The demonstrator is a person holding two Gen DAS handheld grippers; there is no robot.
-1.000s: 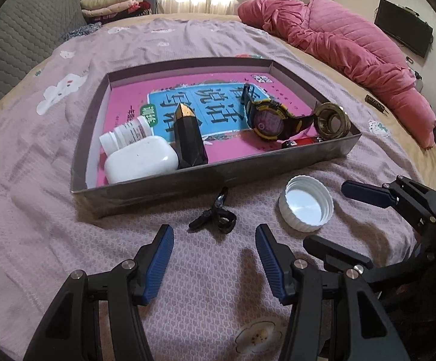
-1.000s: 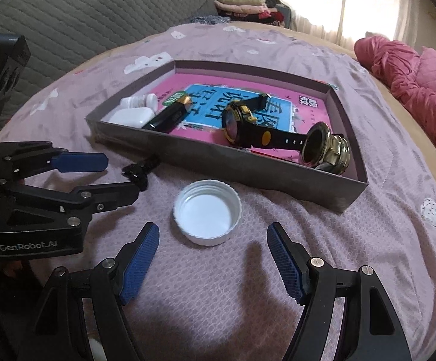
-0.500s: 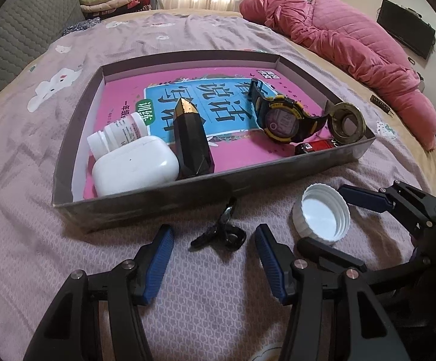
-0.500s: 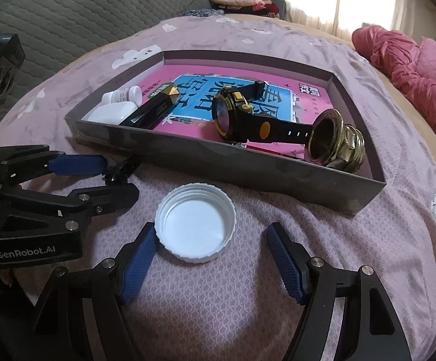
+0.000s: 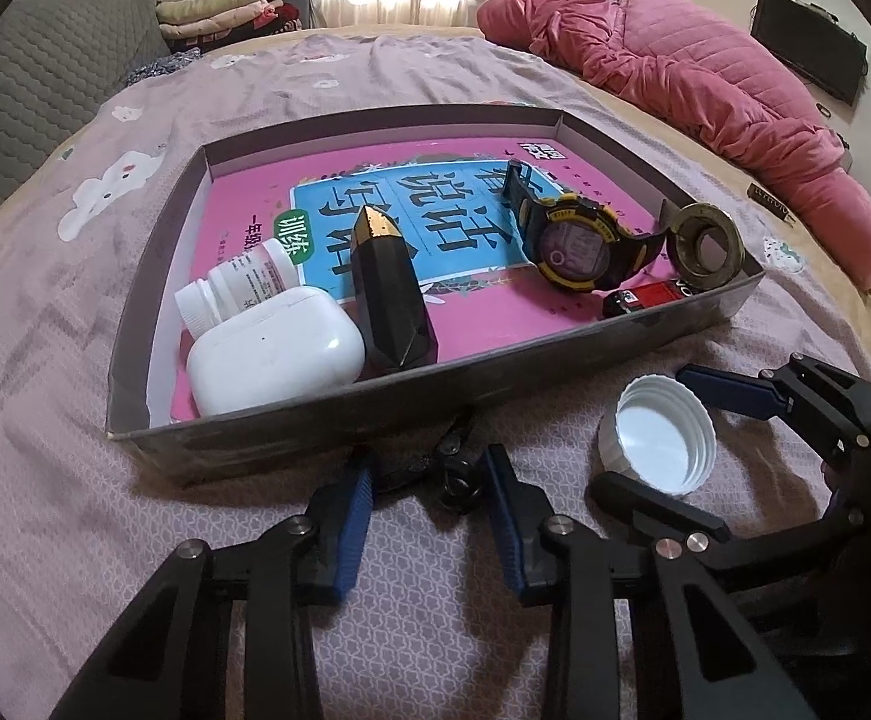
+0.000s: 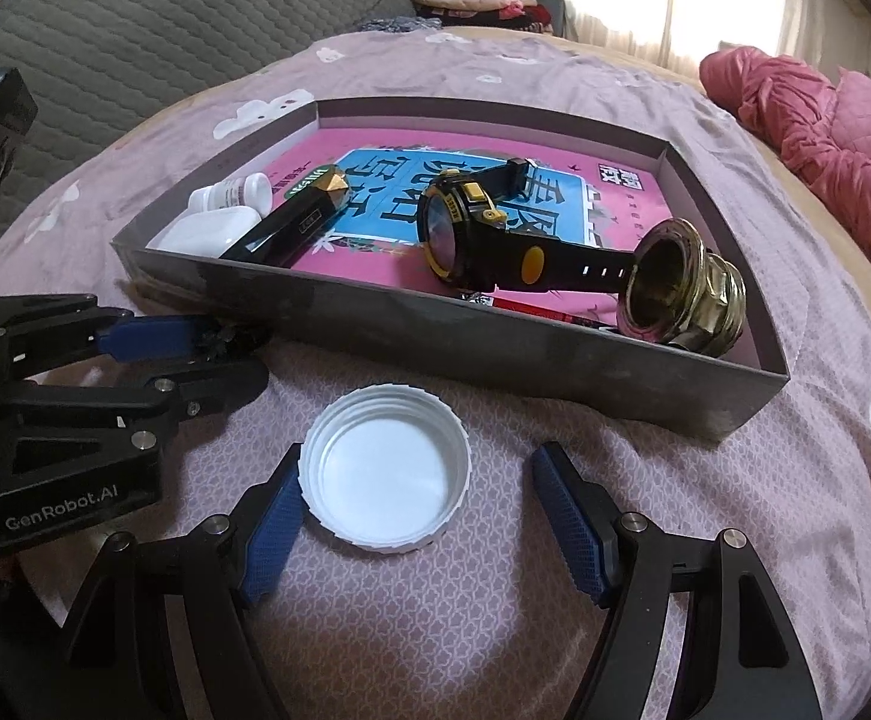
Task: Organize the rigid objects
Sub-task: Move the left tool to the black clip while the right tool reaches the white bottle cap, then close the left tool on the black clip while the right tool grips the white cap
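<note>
we had the left gripper (image 5: 426,483) spread around the black clip (image 5: 435,465) (beside the tray (image 5: 495,387) wall), and the right gripper (image 6: 414,513) open, straddling the white cap (image 6: 384,471) on the bedspread (image 6: 735,510).

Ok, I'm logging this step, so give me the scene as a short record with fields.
surface: bedspread
box: holds watch, brass fitting, earbud case, pill bottle, black crystal
outside box: white cap, black clip
left gripper: open, either side of black clip
right gripper: open, around white cap
</note>
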